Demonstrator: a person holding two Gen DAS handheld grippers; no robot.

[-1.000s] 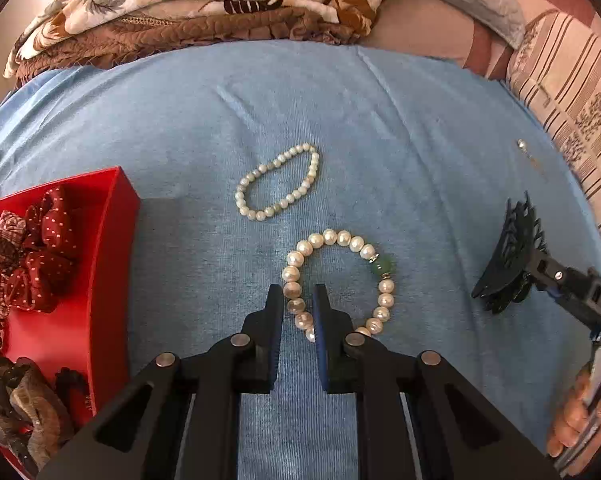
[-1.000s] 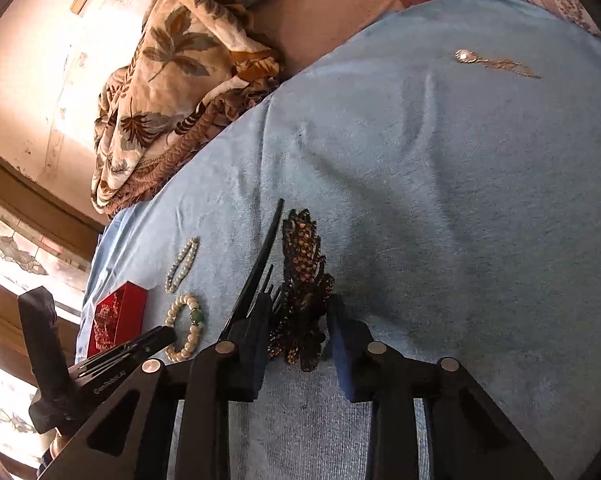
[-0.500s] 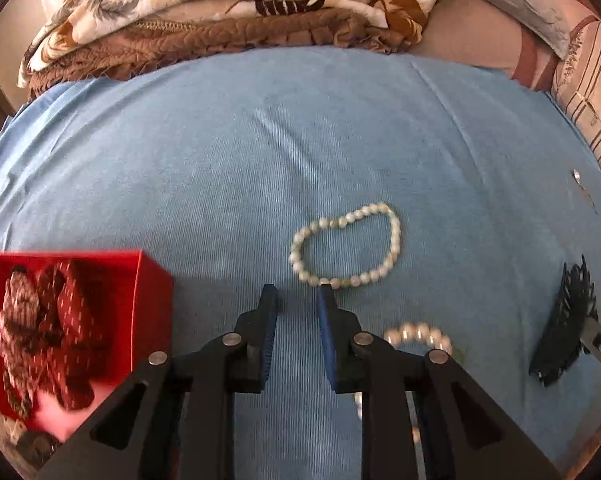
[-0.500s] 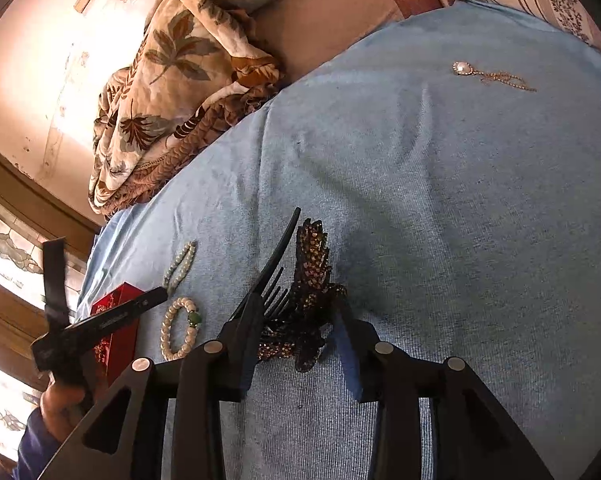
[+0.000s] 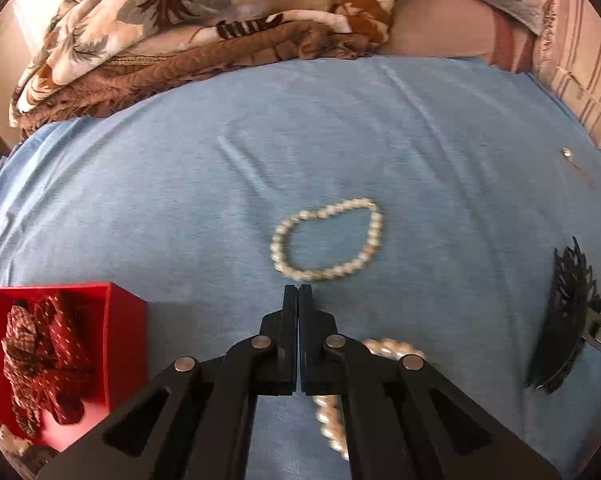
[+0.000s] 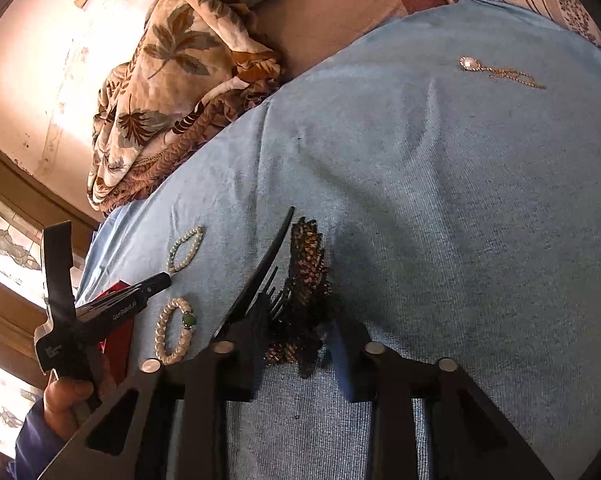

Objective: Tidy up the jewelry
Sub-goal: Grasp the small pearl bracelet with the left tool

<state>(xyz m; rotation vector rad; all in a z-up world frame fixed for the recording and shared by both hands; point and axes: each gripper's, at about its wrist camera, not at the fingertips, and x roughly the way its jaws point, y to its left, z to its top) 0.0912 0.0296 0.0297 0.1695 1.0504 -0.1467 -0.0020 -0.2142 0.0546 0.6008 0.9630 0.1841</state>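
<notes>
1. Left wrist view shows the red box [image 5: 126, 334] at the lower left of the blue bed cover [image 5: 340, 140], with red patterned hair ties [image 5: 40, 356] already in it. That much of the sorting looks done.
2. Out on the cover lie the small pearl bracelet [image 5: 326, 240], the larger pearl bracelet [image 5: 332, 412] with a green bead, the dark hair claw [image 6: 306, 272] and a gold pendant [image 6: 496, 70] near the far edge. I judge the greater part of the job is left.
3. The left hand-held gripper [image 5: 298, 290] has its jaws pressed together with nothing between them. Its tip hangs just short of the small pearl bracelet's near edge; I cannot tell whether it touches the beads. The larger bracelet lies partly hidden under its right finger.
4. The right hand-held gripper [image 6: 296, 344] straddles the base of the hair claw, and its jaws are closing. The claw is between them; the left finger lies against its black prong, while the right finger seems to stand a little clear. I judge the grip is not yet firm.
5. The hair claw's long axis runs away from the right hand-held gripper along its fingers, with the tips pointing toward the far side of the bed and the hinge end nearest the camera. The beaded wing lies on the cover and the plain black prong rises beside it.
6. The small pearl bracelet is a flattened loop, its long axis running roughly left to right in the left wrist view.
7. The pendant's chain trails to the right of its pale stone in the right wrist view, well apart from everything else.
</notes>
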